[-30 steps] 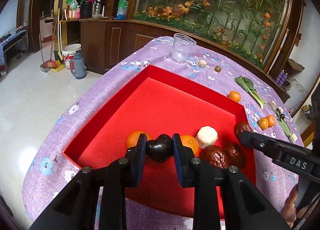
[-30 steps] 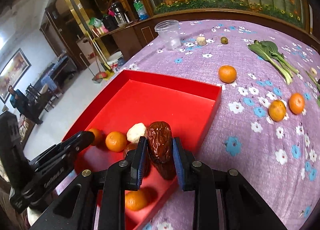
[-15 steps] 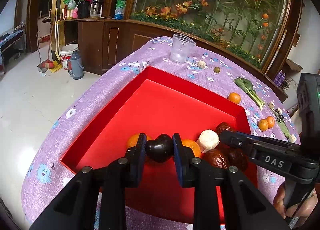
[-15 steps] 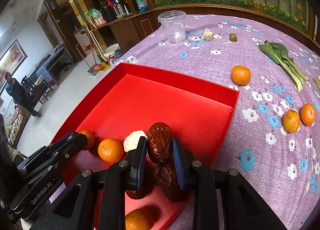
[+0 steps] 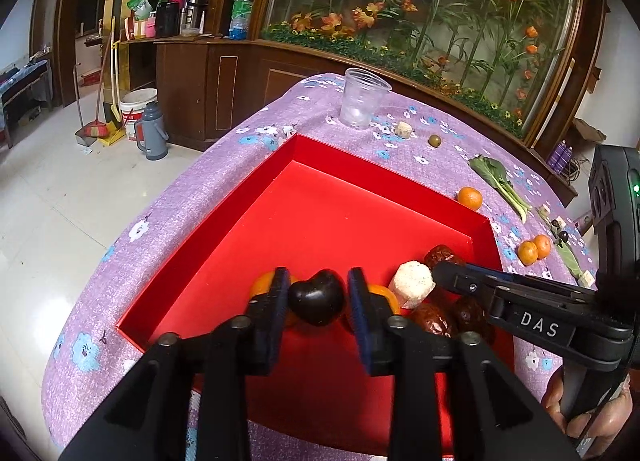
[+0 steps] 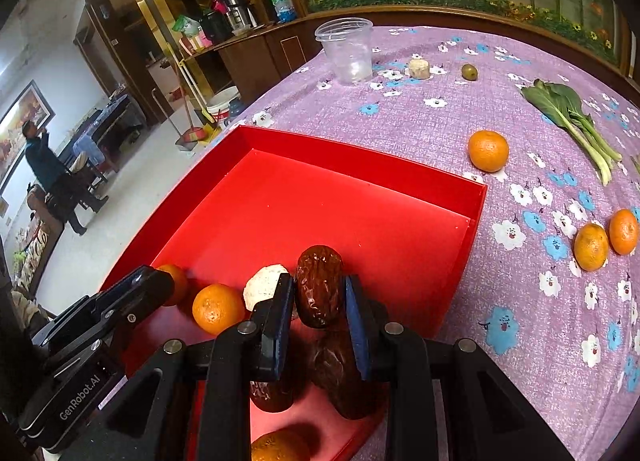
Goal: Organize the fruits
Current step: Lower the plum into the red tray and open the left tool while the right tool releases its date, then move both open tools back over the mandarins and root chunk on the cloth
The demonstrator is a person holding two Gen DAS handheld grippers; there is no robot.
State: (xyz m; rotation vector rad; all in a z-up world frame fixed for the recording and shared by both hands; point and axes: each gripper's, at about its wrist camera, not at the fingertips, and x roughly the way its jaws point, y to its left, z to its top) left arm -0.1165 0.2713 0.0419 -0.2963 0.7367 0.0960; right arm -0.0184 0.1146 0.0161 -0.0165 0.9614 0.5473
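A red tray (image 5: 360,159) (image 6: 362,163) lies on the purple flowered cloth. My left gripper (image 5: 318,281) hangs low over the tray's near end, and its jaws are opening. A dark heart-shaped fruit (image 5: 318,297) sits between them, with a slim gap at the right pad. My right gripper (image 6: 318,285) is shut on a brown date (image 6: 320,293), held just above two more dates (image 6: 340,373) in the tray. In the tray I also see oranges (image 6: 218,307) and a white chunk (image 6: 264,281). The right gripper's tip (image 5: 444,273) reaches in beside the white chunk (image 5: 412,283).
On the cloth to the right lie one orange (image 6: 488,151), a pair of oranges (image 6: 592,247), and leafy greens (image 6: 568,113). A clear plastic cup (image 6: 348,49), a white piece (image 6: 418,69) and a small green fruit (image 6: 469,71) stand at the far end. The tray's far half is bare.
My left jaws have spread apart around the dark fruit, which stays in place. The right gripper, still holding the date, has moved further over the tray toward the white chunk.
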